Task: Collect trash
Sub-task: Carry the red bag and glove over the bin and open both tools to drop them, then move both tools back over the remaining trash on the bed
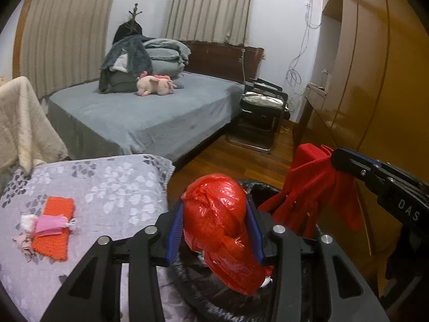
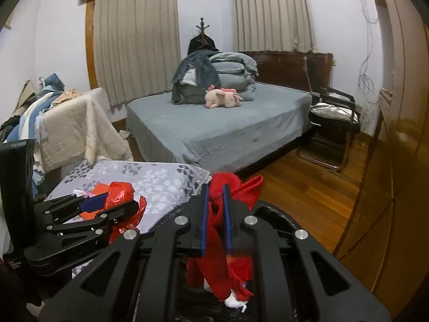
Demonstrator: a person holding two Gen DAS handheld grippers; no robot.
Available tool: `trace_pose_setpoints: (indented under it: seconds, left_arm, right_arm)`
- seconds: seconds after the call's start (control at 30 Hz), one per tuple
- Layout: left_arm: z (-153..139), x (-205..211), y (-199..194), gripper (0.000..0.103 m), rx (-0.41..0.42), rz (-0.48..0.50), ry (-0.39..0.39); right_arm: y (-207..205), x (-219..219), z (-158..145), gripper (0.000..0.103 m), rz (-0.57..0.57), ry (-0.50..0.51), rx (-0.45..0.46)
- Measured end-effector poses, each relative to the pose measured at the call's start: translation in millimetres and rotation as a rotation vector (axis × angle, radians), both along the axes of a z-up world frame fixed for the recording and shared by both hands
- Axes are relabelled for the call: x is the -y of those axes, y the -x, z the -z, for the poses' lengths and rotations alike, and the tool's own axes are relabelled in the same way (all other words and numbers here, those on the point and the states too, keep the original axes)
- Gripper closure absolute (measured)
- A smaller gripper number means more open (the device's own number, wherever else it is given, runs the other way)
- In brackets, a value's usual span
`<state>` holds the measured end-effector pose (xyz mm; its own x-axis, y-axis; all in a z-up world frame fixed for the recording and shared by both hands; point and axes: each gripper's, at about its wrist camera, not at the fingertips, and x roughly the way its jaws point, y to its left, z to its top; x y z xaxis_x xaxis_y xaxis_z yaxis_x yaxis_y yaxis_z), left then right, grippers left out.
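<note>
Nearest, the left gripper (image 1: 214, 230) has its jaws partly open and clamped on a crumpled red plastic bag (image 1: 222, 230), whose lower end hangs over a black bin (image 1: 193, 292); the bin's contents are mostly hidden. Just right, the right gripper (image 2: 214, 214) has its jaws nearly closed, pinching red cloth (image 2: 217, 244) above the same bin. To the left, a floral-covered surface (image 1: 107, 185) carries an orange knitted piece (image 1: 55, 228) and small scraps, hard to identify. Beyond lies open wooden floor (image 1: 241, 158), then a grey bed (image 1: 139, 118) with a pink plush pig (image 1: 155, 86).
</note>
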<state>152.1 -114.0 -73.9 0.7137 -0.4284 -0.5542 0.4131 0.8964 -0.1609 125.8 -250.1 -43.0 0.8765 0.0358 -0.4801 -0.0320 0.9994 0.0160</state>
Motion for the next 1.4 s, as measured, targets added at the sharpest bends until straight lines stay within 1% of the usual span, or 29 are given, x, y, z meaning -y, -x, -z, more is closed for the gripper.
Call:
trace_pose_setpoints:
  seconds: [0.3,0.6,0.67,0.77,0.83,0.87,0.9,0.93,0.97,1.0,1.03,1.07,1.1,1.13,1.17,1.23,1.4]
  left_arm:
    - [15,38,-12,0.061,-0.009,0.063,-0.022]
    - [35,59,-26,0.061,-0.056,0.099,-0.027]
    - [38,62,-28,0.058,-0.067,0.109,-0.027]
    - [41,63,-32,0.051,-0.081,0.120,-0.021]
    - [42,60,-32,0.043,-0.084,0.117,-0.017]
    - [42,60,-33,0.042,-0.084,0.112,-0.015]
    - [41,57,-33,0.039,-0.086,0.107,-0.010]
    - [41,55,-33,0.036,-0.087,0.101,-0.008]
    - [40,52,-33,0.035,-0.084,0.093,-0.008]
    - [39,50,-33,0.034,-0.083,0.089,-0.008]
    - [38,46,-32,0.032,-0.081,0.083,-0.007]
    - [37,43,-31,0.029,-0.079,0.075,-0.008]
    - [35,38,-29,0.024,-0.071,0.061,-0.009]
    - [33,32,-28,0.021,-0.063,0.046,-0.007]
    - [31,28,-27,0.020,-0.058,0.040,-0.005]
    - [26,15,-25,0.015,-0.048,0.017,-0.006]
    - [12,-24,-16,0.010,-0.016,-0.060,0.000]
  right_arm:
    - [-6,26,23,0.093,0.057,-0.007,-0.049]
    - [-14,42,43,0.093,0.082,-0.017,-0.093]
    - [-15,42,44,0.089,0.089,-0.014,-0.102]
    - [-15,45,47,0.088,0.098,-0.016,-0.110]
    - [-15,47,48,0.082,0.104,-0.020,-0.110]
    - [-15,48,48,0.077,0.107,-0.022,-0.107]
    - [-14,48,48,0.070,0.111,-0.022,-0.105]
    - [-14,48,48,0.067,0.113,-0.022,-0.104]
    - [-14,48,47,0.061,0.115,-0.023,-0.103]
    - [-14,48,47,0.053,0.117,-0.023,-0.100]
    - [-12,47,46,0.047,0.119,-0.024,-0.090]
    - [-11,46,44,0.033,0.122,-0.025,-0.080]
    - [-10,46,43,0.024,0.123,-0.027,-0.072]
    - [-8,44,40,0.019,0.123,-0.033,-0.058]
    - [-7,42,38,0.012,0.118,-0.042,-0.048]
    - [-6,38,35,0.012,0.100,-0.055,-0.035]
    - [-11,15,26,0.009,0.058,-0.060,-0.027]
